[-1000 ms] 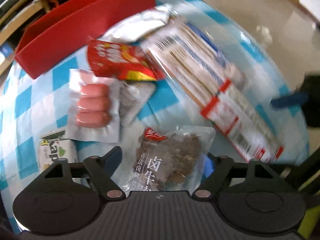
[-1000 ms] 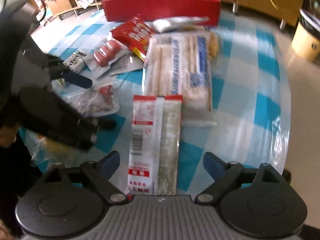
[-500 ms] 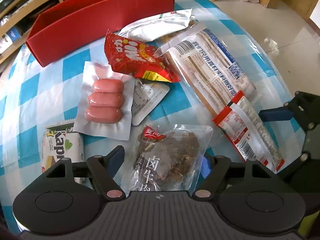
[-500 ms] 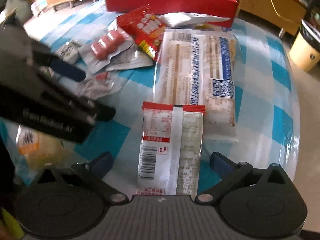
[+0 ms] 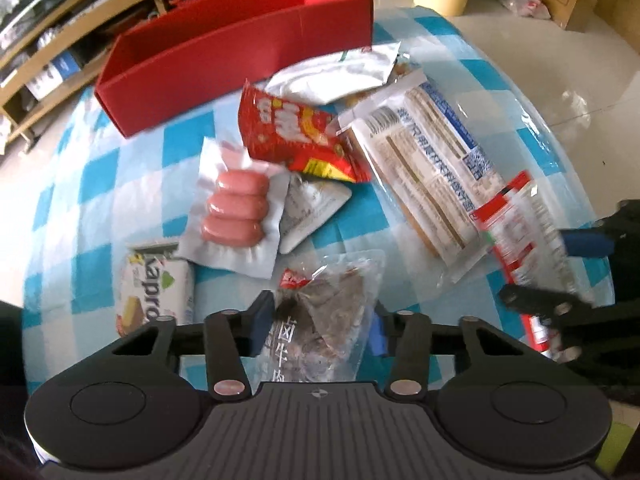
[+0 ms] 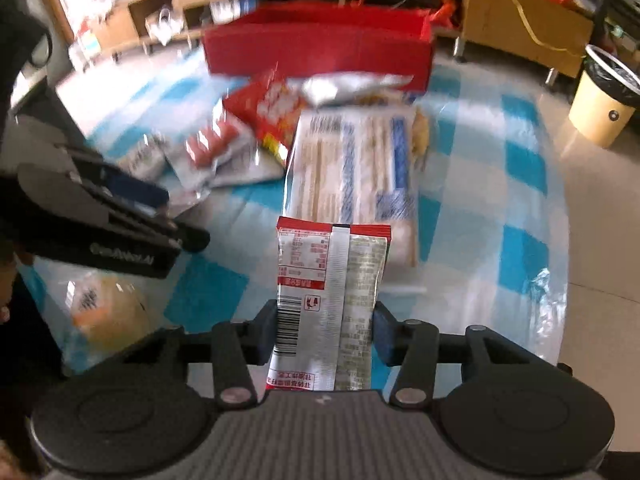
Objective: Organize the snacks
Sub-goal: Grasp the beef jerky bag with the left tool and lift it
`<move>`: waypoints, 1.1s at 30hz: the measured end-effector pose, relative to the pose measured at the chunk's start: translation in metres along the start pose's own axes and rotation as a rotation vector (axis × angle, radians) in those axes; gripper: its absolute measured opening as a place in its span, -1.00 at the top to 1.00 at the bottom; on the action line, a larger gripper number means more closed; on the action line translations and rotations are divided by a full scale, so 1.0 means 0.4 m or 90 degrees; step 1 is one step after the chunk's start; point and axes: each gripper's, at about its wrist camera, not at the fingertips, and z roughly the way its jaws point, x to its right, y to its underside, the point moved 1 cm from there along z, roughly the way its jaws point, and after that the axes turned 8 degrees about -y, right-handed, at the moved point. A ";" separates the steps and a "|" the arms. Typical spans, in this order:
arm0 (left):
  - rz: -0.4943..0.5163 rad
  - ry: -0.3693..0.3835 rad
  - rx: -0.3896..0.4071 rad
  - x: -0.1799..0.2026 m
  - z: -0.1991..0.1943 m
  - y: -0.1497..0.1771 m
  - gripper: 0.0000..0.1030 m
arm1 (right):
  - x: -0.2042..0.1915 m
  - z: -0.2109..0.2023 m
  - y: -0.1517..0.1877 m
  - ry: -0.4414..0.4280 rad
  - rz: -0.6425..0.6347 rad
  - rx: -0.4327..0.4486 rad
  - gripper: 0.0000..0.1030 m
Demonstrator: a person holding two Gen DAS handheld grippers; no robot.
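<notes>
Both grippers are closed on a snack, so the pick-up step is judged to be complete and the carry to the red box (image 5: pixel 224 52) to be in hand. The left gripper (image 5: pixel 318 326) is narrowed onto the clear beef-jerky pouch (image 5: pixel 324 316), whose near end is pinched between the blue pads while its far end points towards the red box. The right gripper (image 6: pixel 325 334) is clamped on the red-and-white packet (image 6: pixel 332 300), which is held edge-on between the jaws and appears lifted off the checked tablecloth (image 6: pixel 516 208), with its top end towards the red box.

The other snacks are left lying between the grippers and the red box: the sausage pack (image 5: pixel 236 208) and the red chip bag (image 5: pixel 292 136) nearer the box, the silver pouch (image 5: pixel 340 76) just in front of its long wall, the long biscuit pack (image 5: pixel 432 168) to the right of these, and the wafer pack (image 5: pixel 154 288) farthest from the box on the left.

For the next move, each held packet would need to be raised above the box wall, carried over the pile without anything being dragged along, and released inside; the soft pouch is likely to sag, so extra clearance over the rim is called for
</notes>
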 end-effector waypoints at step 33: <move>-0.039 0.037 -0.038 -0.020 0.047 -0.012 -0.30 | 0.046 -0.017 -0.035 -0.121 0.056 0.062 0.09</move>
